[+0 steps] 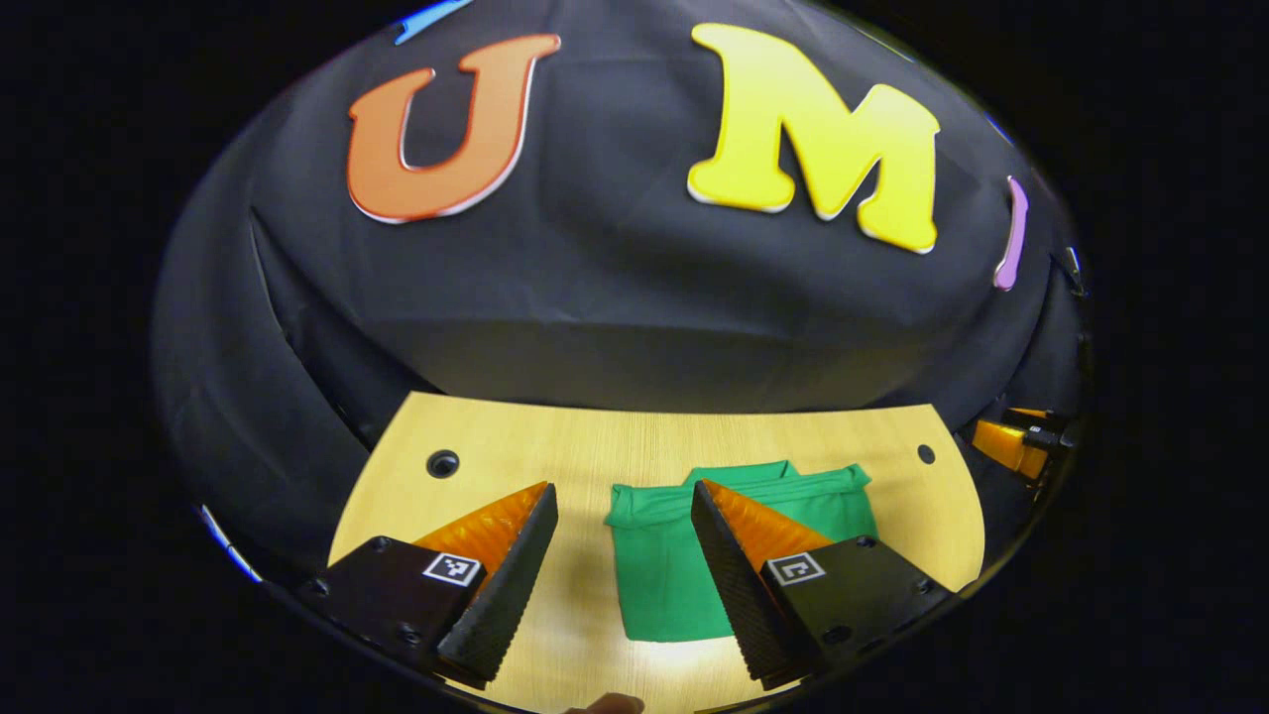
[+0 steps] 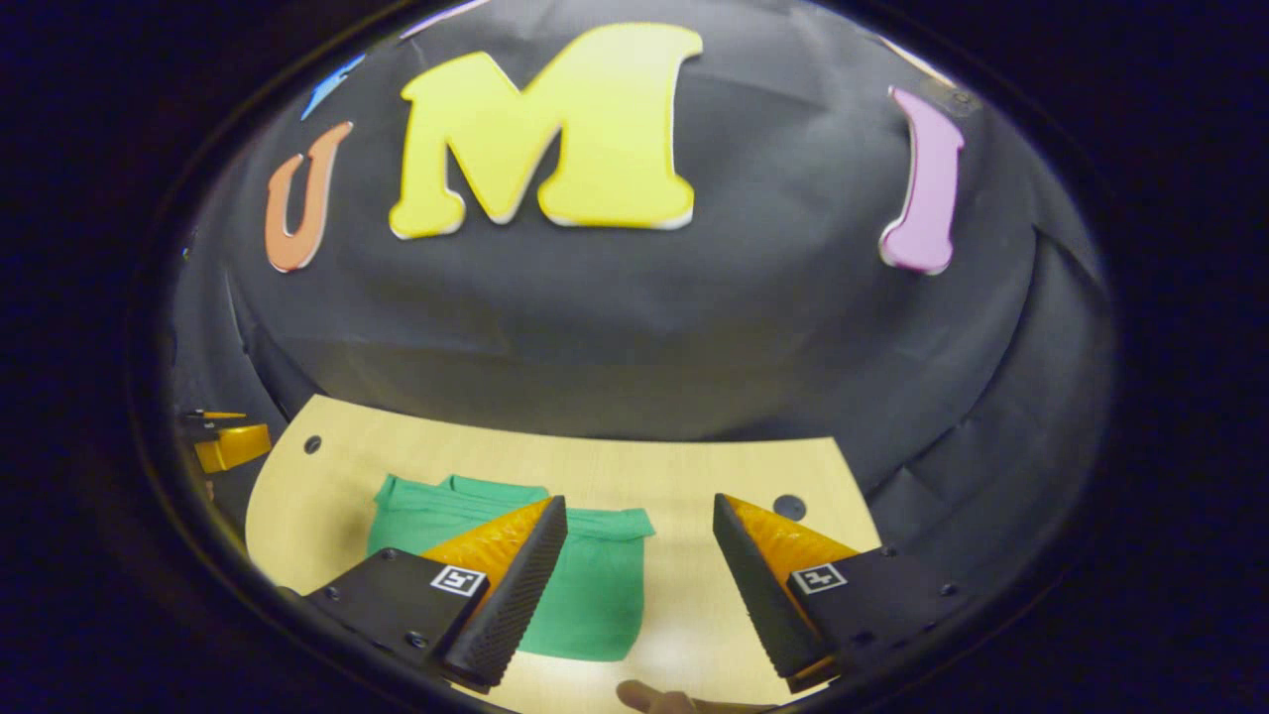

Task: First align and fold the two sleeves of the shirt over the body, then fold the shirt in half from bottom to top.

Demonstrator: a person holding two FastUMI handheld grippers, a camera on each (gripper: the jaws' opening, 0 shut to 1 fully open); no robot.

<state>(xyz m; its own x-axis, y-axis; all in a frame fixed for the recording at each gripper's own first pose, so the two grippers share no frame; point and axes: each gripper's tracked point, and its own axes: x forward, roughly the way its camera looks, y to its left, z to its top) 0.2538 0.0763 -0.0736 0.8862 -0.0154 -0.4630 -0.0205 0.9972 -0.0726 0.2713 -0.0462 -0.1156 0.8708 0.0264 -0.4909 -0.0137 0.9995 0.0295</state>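
Note:
A green shirt (image 1: 659,565) lies folded into a compact rectangle on the wooden table (image 1: 555,446), collar edge toward the far side. My left gripper (image 1: 623,494) hovers open above the table, its right finger over the shirt's middle and nothing between the fingers. In the right gripper view the same shirt (image 2: 595,585) lies at lower left, partly hidden by the left finger. My right gripper (image 2: 639,506) is open too, held above the shirt's right edge and holding nothing. The other gripper (image 1: 1021,441) shows at the far right edge of the left gripper view.
The wooden table (image 2: 694,466) has round holes (image 1: 442,462) near its far corners. Black cloth hangs close behind the table's far edge. A fingertip (image 2: 654,697) shows at the bottom of the right gripper view. Bare tabletop surrounds the shirt.

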